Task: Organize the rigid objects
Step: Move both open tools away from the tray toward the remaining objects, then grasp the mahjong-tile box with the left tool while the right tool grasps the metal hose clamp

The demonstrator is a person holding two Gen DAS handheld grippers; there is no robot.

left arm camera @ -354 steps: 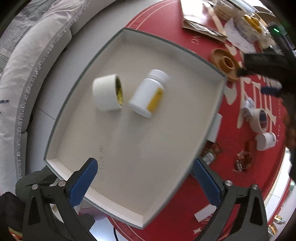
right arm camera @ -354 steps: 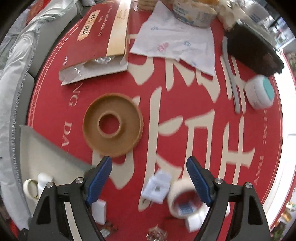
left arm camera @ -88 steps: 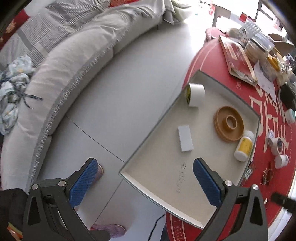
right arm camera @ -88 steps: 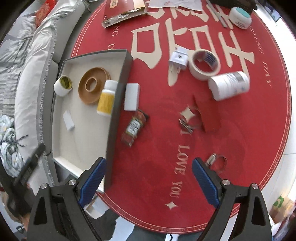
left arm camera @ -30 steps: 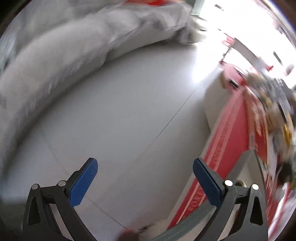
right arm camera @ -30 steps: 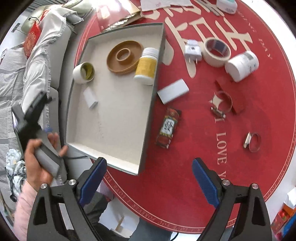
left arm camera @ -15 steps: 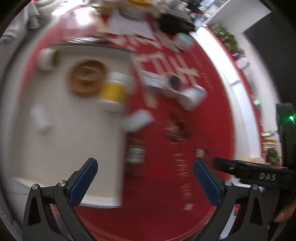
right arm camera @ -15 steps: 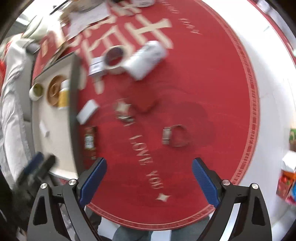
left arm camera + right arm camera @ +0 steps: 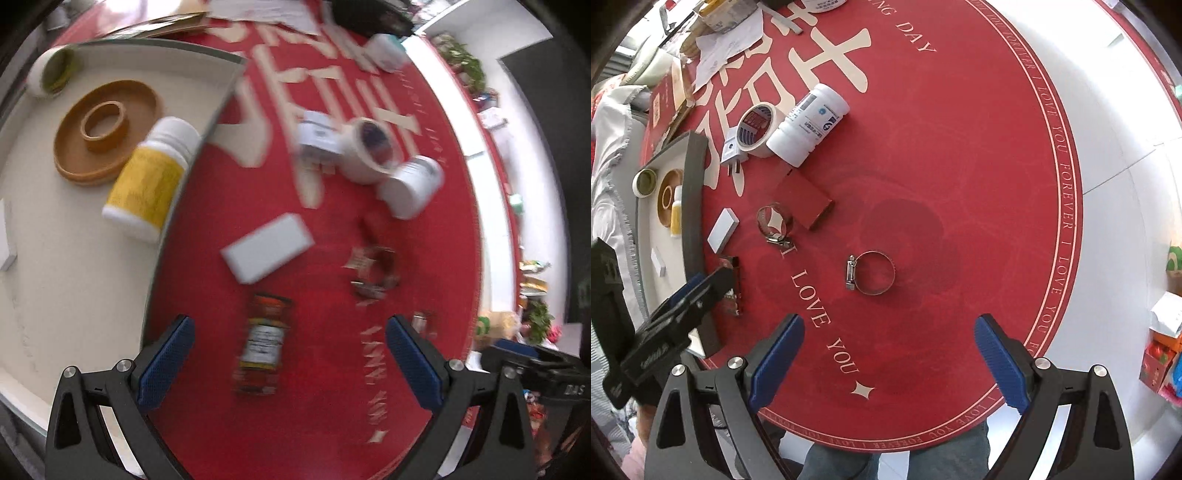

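Observation:
My left gripper (image 9: 288, 358) is open and empty, just above a small dark packet (image 9: 264, 341) on the red table. A white block (image 9: 267, 247) lies beyond it. The white tray (image 9: 55, 258) at left holds a brown ring dish (image 9: 105, 131), a yellow-labelled bottle (image 9: 149, 181) and a white cup (image 9: 50, 72). My right gripper (image 9: 888, 362) is open and empty above the table's near edge, with a metal hose clamp (image 9: 871, 273) ahead of it. The left gripper (image 9: 665, 321) also shows in the right wrist view.
A tape roll (image 9: 757, 127), white plug (image 9: 733, 149), white bottle (image 9: 807, 123), red box (image 9: 805, 199) and second hose clamp (image 9: 774, 223) lie on the red table (image 9: 960, 184). Papers and packets crowd the far side. A sofa (image 9: 609, 129) stands at left.
My left gripper has swung from facing the floor back over the table and dropped close to the dark packet. My right gripper has moved right, off the tray, toward the hose clamp.

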